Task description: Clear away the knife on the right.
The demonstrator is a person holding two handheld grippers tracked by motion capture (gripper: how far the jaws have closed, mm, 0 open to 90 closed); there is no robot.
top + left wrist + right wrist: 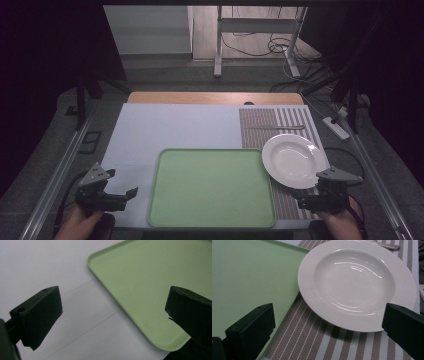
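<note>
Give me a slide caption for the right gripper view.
Open right gripper facing an empty white plate on a striped placemat, beside a green tray.

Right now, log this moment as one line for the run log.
left gripper: open, beside tray | right gripper: open, near plate | plate: on striped mat, rim over tray edge | tray: bare

High view above the table, looking forward and down; both gripper views close, low — sharing the green tray (140,285).
</note>
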